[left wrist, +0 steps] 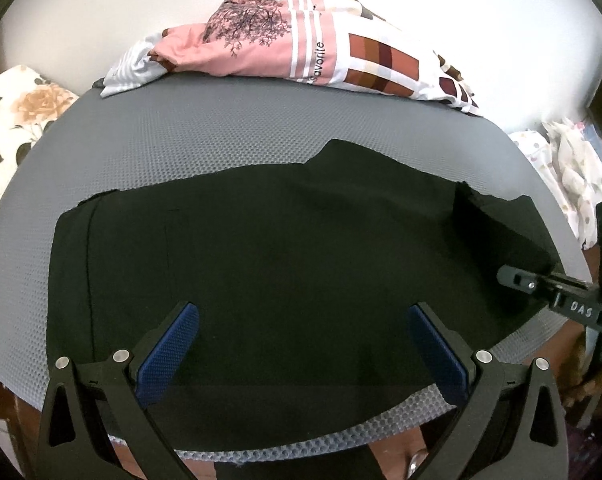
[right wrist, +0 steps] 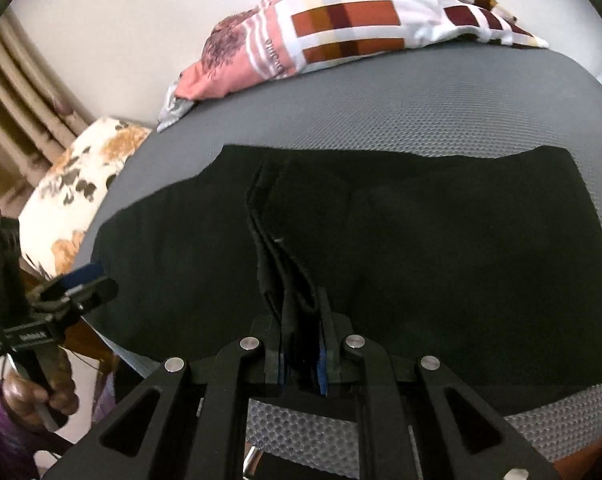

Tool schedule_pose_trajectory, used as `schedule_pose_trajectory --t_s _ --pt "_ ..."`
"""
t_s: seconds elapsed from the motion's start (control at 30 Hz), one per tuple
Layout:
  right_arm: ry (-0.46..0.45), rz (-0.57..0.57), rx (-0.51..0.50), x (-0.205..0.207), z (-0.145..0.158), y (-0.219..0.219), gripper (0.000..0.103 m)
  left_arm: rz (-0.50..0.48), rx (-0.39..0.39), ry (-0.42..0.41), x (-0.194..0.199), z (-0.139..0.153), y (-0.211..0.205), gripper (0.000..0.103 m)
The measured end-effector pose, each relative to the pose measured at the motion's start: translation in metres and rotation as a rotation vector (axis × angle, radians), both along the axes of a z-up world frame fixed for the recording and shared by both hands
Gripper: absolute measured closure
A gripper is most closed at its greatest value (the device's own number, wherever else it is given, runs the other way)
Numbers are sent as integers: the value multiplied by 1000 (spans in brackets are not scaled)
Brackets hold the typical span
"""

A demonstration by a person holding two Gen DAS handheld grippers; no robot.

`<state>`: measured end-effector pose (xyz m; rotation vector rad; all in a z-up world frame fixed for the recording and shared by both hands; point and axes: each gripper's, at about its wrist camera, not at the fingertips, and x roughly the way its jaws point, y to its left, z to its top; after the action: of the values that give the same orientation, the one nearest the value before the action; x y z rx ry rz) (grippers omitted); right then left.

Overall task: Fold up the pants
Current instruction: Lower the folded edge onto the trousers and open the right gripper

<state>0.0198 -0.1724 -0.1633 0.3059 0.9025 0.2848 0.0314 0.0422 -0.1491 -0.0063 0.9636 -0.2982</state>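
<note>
Item: black pants point(left wrist: 285, 264), lying flat on the grey mesh mat point(left wrist: 205, 136) and running with their long axis side to side, from about 9 o'clock to 3 o'clock in the left wrist view; which end is the waistband cannot be told, the fabric being too dark. Left gripper point(left wrist: 303, 350): hovering over the near edge of the cloth toward 6 o'clock, its blue pads point(left wrist: 169, 354) standing wide apart with nothing between them. Right gripper point(right wrist: 301, 354): jaws pinched together on a bunched ridge of the pants' fabric at 6 o'clock in the right wrist view, the ridge rising from the cloth toward 12 o'clock. Step in hand, by judgement: a fold is being set up, one side already seized and the other side waiting for its grip. Next move, by judgement: the left gripper is needing to come down on the near edge and close, so both ends can be carried over together, keeping the layers square. Also present: a pink and checked pillow point(left wrist: 301, 52) at 12 o'clock on the mat's far edge, well apart from the pants; a floral cushion point(left wrist: 17, 120) off the mat at 9 o'clock.
</note>
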Motion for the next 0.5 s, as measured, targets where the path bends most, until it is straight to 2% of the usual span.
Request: schedule_pose_trajectory --t_s 0.4,0.5 --pt "-10 76 -32 8 -4 29 91 -14 9 24 2 -7 -4 0" --pt "-4 122 5 9 -7 35 83 -11 10 33 2 -10 -4 0"
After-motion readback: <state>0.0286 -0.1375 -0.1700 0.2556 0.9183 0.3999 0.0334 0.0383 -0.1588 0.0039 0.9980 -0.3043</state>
